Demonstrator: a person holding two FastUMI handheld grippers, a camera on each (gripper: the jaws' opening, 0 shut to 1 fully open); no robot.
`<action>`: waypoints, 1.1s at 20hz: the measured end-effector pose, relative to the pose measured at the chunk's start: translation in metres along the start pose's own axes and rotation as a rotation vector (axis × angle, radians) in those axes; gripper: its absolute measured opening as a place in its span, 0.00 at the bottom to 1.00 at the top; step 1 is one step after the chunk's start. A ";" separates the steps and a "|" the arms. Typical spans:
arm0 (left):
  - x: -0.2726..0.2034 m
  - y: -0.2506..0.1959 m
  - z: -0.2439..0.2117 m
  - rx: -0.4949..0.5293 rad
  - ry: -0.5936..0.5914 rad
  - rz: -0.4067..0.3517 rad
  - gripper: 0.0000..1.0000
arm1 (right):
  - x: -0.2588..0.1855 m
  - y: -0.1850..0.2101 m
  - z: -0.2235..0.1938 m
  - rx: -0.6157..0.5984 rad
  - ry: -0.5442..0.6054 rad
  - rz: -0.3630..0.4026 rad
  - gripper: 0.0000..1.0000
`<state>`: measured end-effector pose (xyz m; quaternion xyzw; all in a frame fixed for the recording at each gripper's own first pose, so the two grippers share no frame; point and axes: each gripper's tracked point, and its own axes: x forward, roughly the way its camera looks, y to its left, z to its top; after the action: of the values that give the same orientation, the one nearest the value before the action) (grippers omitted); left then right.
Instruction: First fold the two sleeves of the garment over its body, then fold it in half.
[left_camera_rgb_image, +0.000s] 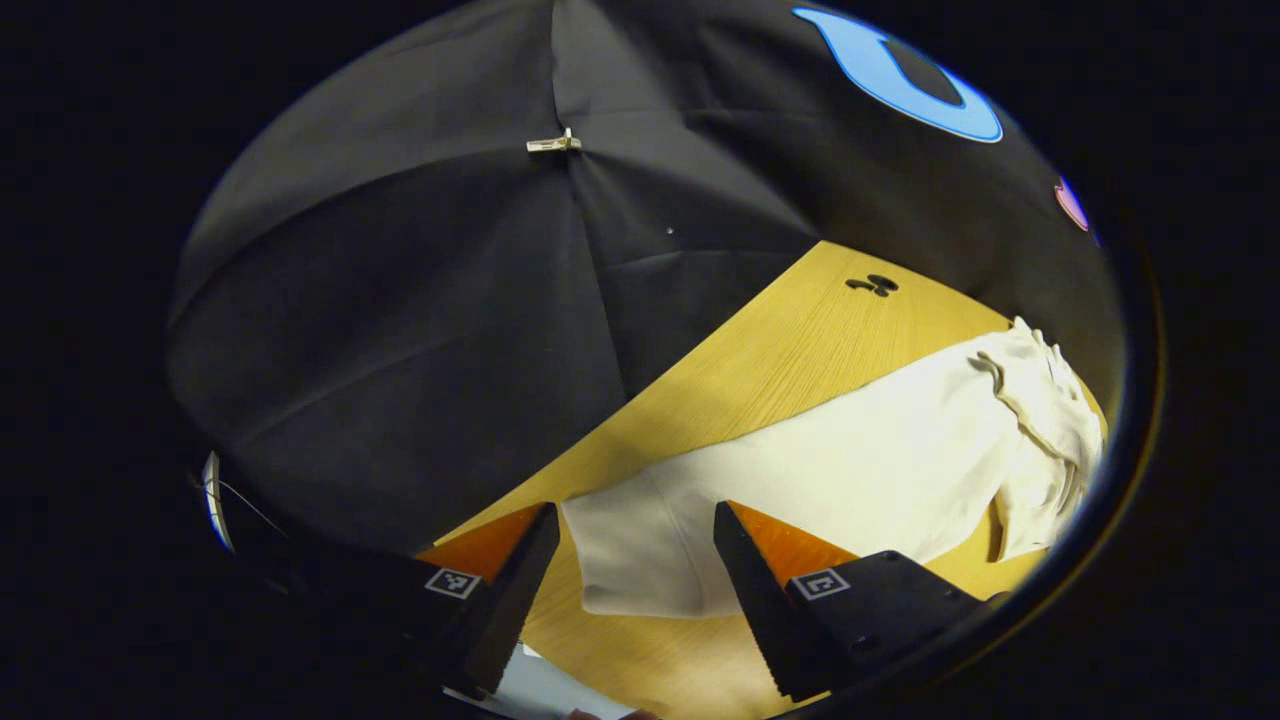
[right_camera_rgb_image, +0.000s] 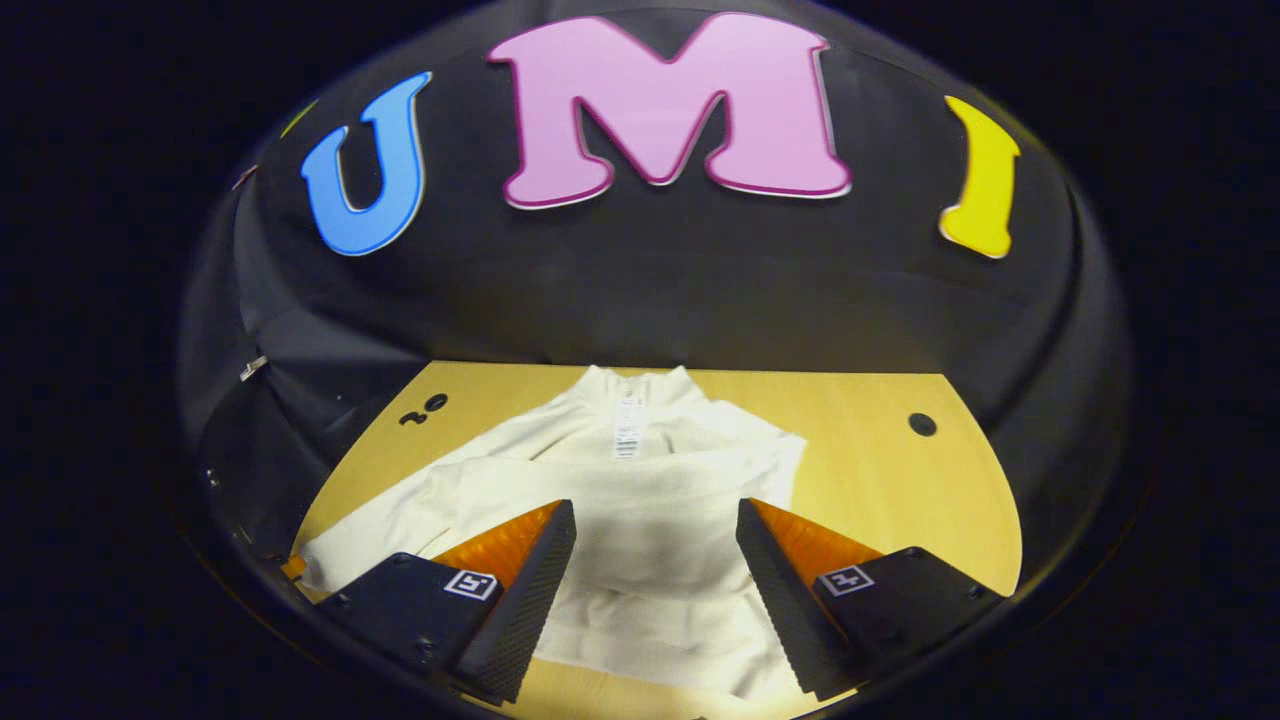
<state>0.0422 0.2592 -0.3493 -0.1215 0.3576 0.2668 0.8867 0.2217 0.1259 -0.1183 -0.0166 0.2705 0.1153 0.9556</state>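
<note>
A cream long-sleeved garment (right_camera_rgb_image: 640, 480) lies flat on the wooden table (right_camera_rgb_image: 880, 480), collar toward the far wall. One sleeve is folded across its body; the other sleeve (right_camera_rgb_image: 370, 530) stretches out toward the table's left edge. In the left gripper view that outstretched sleeve (left_camera_rgb_image: 800, 480) runs from the bunched body (left_camera_rgb_image: 1050, 430) to a cuff (left_camera_rgb_image: 640, 570) lying between and below my fingers. My left gripper (left_camera_rgb_image: 635, 600) is open above the cuff, holding nothing. My right gripper (right_camera_rgb_image: 655, 600) is open above the garment's lower body, with nothing between its fingers.
Black cloth walls close in the table at the back and on the left. Small dark holes (right_camera_rgb_image: 922, 424) mark the tabletop near its far corners. A clip (left_camera_rgb_image: 553, 144) holds the cloth seam. Bare wood lies to the right of the garment.
</note>
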 end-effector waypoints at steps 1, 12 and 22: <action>0.004 0.000 -0.004 0.003 0.019 -0.002 0.96 | -0.008 -0.019 -0.002 0.004 -0.006 -0.026 0.99; 0.016 -0.031 -0.017 0.059 0.124 -0.069 0.44 | -0.087 -0.162 -0.038 0.152 -0.029 -0.224 0.99; 0.013 -0.037 0.009 0.002 0.197 -0.098 0.06 | -0.132 -0.230 -0.065 0.233 -0.029 -0.327 0.99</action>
<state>0.0759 0.2374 -0.3508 -0.1635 0.4370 0.2095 0.8593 0.1320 -0.1316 -0.1117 0.0521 0.2621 -0.0733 0.9608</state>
